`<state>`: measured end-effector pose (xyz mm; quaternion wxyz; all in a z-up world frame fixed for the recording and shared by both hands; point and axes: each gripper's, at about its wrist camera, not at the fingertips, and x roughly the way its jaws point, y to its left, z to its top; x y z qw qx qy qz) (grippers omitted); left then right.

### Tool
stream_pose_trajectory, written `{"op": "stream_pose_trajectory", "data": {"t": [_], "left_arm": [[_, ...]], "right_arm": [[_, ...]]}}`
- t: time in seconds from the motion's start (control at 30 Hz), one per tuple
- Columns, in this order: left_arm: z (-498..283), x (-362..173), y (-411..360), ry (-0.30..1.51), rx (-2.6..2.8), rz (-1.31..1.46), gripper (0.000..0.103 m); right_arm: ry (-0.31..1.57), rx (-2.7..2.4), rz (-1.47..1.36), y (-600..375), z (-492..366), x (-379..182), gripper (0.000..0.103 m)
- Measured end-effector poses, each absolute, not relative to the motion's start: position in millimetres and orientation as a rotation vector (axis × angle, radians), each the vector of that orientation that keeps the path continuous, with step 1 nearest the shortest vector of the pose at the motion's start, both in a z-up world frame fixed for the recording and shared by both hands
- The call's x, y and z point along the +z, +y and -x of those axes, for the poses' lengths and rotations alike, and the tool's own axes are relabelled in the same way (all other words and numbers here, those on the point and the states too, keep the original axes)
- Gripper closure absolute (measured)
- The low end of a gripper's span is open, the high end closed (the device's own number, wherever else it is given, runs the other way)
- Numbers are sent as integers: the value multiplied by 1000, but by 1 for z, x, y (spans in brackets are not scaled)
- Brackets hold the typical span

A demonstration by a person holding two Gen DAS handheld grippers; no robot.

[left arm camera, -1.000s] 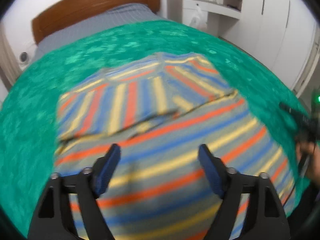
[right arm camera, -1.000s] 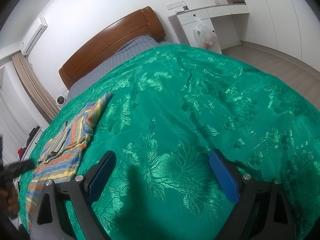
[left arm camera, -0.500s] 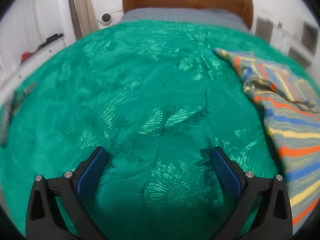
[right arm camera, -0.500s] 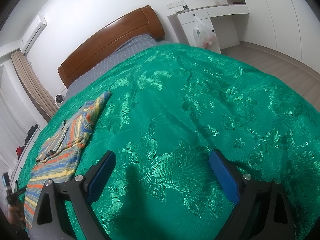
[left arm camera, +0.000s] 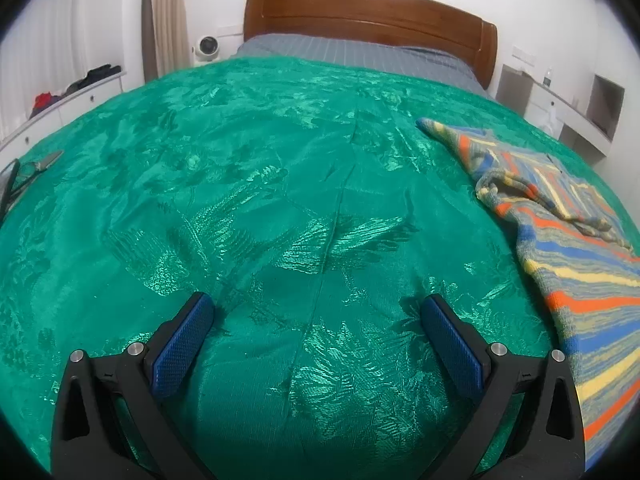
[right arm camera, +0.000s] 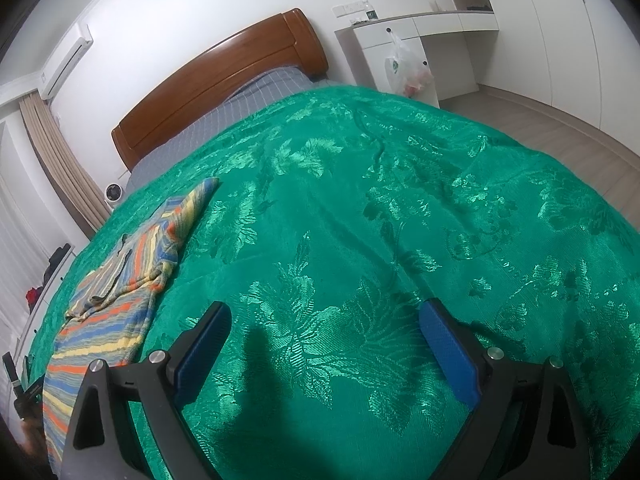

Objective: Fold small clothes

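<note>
A striped garment in orange, blue, yellow and grey lies partly folded on the green bedspread, at the right edge of the left wrist view. My left gripper stands wide open over bare bedspread to the left of it, with nothing between its blue pads. In the right wrist view the same garment lies at the far left. My right gripper is open above bare bedspread, well to the right of the garment.
A wooden headboard and a grey sheet close off the far end of the bed. White drawers with clothes on top stand at the left. A white desk with a hanging plastic bag and wardrobes stand at the right.
The left gripper swung off the striped garment to the left and now hangs over bare bedspread, its jaws a little wider. The right gripper has not moved.
</note>
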<state>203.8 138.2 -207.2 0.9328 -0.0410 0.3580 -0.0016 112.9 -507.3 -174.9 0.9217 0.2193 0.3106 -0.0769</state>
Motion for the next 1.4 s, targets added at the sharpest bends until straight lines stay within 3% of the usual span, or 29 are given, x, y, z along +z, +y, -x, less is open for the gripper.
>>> {"op": "stream_pose_trajectory", "data": {"t": [1.4], "left_arm": [[-204, -207, 138, 731, 2, 78, 0]], "right_arm": [[628, -149, -457, -508, -110, -176, 8]]}}
